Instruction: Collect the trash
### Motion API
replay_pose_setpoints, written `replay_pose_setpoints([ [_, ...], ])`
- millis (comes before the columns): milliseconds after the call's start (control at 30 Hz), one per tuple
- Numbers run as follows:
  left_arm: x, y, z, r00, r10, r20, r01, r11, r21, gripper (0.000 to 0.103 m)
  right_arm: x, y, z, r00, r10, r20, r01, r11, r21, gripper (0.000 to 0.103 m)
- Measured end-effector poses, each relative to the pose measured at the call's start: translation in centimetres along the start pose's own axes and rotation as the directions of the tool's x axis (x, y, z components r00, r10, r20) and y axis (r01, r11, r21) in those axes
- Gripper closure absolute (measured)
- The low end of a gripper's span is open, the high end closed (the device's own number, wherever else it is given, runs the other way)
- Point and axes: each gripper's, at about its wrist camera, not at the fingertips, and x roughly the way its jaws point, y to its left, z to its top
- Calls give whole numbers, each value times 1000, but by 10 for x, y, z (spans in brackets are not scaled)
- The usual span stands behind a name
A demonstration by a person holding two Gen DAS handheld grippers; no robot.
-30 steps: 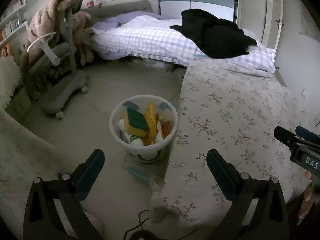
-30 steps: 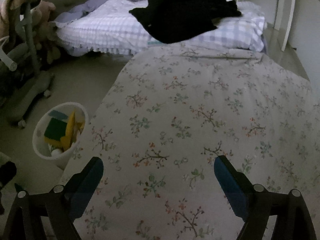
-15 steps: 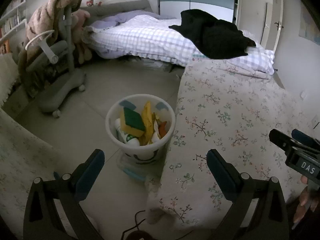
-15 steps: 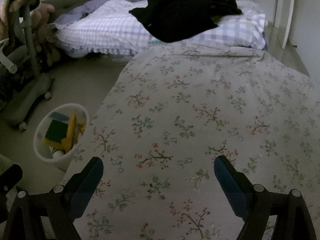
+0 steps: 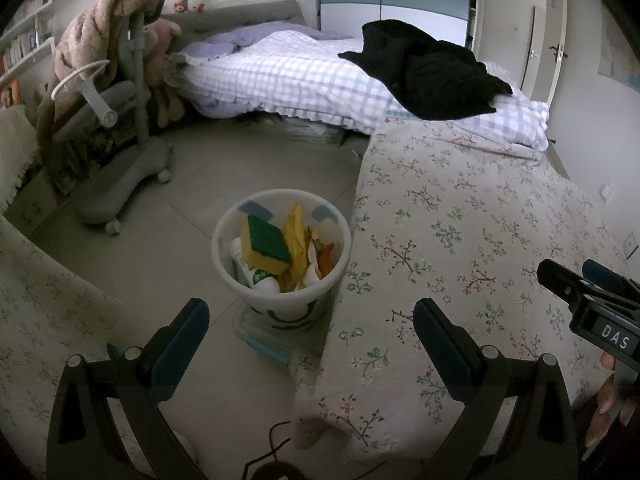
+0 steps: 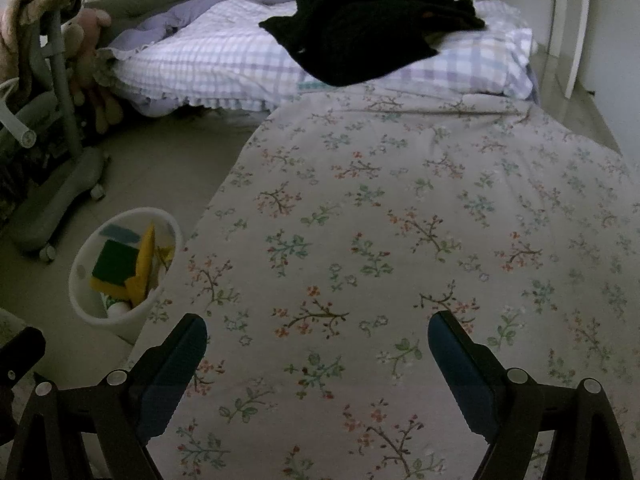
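A white bin point(image 5: 280, 300) point(image 6: 86, 308) stands on the floor beside a surface under a floral cloth point(image 5: 460, 248) point(image 6: 380, 240). Inside it lie a green-and-yellow sponge point(image 5: 266, 244) point(image 6: 114, 266), a yellow wrapper point(image 5: 296, 236), a white bottle point(image 5: 256, 276) and orange scraps. My left gripper point(image 5: 310, 316) hangs open above the bin's near side, nothing between its fingers. Over the floral cloth my right gripper point(image 6: 318, 332) stands open and empty. The right gripper's tool point(image 5: 588, 296) shows at the edge of the left wrist view, with a person's hand point(image 5: 608, 408) below it.
A bed with a checked cover point(image 5: 288, 80) and a black garment point(image 5: 432, 72) point(image 6: 360, 24) lies at the back. A grey wheeled chair point(image 5: 116, 152) draped with a brown blanket stands left. Another floral cloth point(image 5: 44, 320) hangs at near left. A cable point(image 5: 272, 448) runs on the floor.
The view from both grippers has drifted slightly, with the bin sitting a little higher in the left wrist view. Both grippers stay open and empty.
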Motion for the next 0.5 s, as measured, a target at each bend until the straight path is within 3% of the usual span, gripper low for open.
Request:
replay_pose_setpoints([
  [500,5,-3,0,1000,4,-7,-4,1000,5,0,-1,-6,3,1000,9,4,-9,999,36,10],
])
